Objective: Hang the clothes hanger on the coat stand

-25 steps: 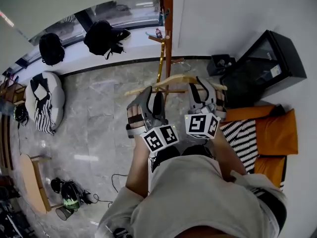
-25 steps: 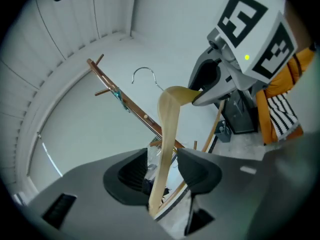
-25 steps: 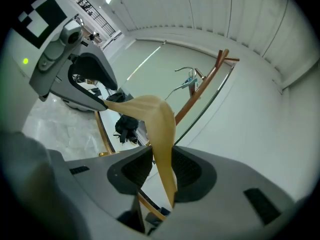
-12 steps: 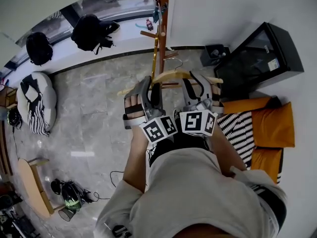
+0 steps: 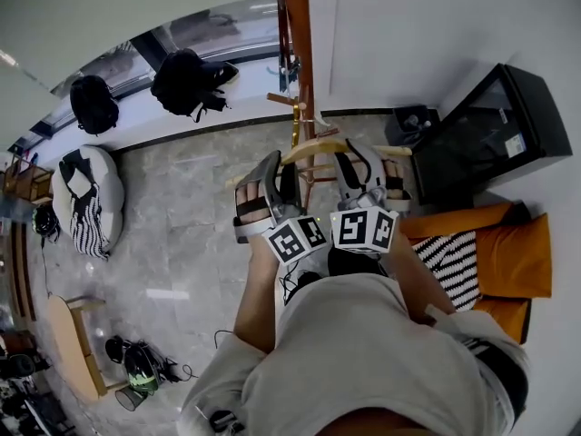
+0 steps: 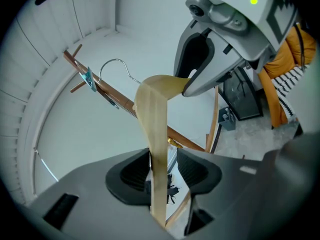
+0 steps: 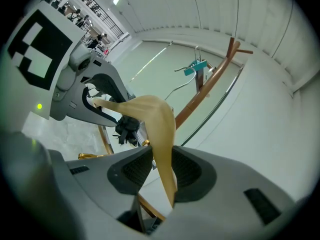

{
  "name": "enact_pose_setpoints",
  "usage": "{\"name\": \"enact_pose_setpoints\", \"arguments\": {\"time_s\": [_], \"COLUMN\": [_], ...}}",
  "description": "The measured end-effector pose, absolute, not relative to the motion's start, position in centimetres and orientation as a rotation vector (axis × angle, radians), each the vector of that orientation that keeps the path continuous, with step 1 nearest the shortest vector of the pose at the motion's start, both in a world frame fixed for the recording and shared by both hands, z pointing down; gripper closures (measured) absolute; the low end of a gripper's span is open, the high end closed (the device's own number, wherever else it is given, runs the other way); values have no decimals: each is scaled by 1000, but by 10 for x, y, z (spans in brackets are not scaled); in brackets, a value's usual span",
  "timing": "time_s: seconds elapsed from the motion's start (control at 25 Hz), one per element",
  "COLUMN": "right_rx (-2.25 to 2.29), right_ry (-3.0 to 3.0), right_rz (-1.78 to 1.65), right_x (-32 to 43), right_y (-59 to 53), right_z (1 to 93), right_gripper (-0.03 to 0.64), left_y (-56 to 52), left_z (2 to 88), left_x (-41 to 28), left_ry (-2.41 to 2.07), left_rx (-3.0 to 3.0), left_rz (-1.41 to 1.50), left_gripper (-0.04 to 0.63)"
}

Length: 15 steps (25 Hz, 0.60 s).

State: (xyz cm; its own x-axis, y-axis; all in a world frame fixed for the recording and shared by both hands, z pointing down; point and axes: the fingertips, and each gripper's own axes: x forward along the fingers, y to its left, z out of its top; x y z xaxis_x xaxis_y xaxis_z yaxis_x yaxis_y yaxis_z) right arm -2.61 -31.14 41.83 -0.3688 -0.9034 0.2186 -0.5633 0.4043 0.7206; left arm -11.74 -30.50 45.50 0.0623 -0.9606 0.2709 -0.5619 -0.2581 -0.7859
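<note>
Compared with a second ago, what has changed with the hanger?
The left tool and right tool have carried the hanger closer to the coat stand, its hook now near a peg. Nothing was taken or let go: both tools still grip the hanger's arms, and the hook is on no peg yet.

Pale wooden hanger [image 7: 157,116] clamped in right gripper [image 7: 161,171], left gripper [image 7: 100,104] gripping its far arm, coat stand [image 7: 210,84] beyond.
</note>
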Motion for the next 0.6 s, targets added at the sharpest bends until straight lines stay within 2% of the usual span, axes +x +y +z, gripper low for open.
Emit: {"name": "enact_pose_setpoints", "arguments": {"time_s": [0.6], "right_rx": [1158], "right_ry": [-2130], "right_rz": [-624], "right_x": [-30], "right_y": [-356], "right_z": [457], "right_gripper": [502], "left_y": [-345], "left_z": [479], "left_x": [-119], "left_ry": [1531], "left_rx": [-1882], "left_rz": [-1173], "left_gripper": [445]}}
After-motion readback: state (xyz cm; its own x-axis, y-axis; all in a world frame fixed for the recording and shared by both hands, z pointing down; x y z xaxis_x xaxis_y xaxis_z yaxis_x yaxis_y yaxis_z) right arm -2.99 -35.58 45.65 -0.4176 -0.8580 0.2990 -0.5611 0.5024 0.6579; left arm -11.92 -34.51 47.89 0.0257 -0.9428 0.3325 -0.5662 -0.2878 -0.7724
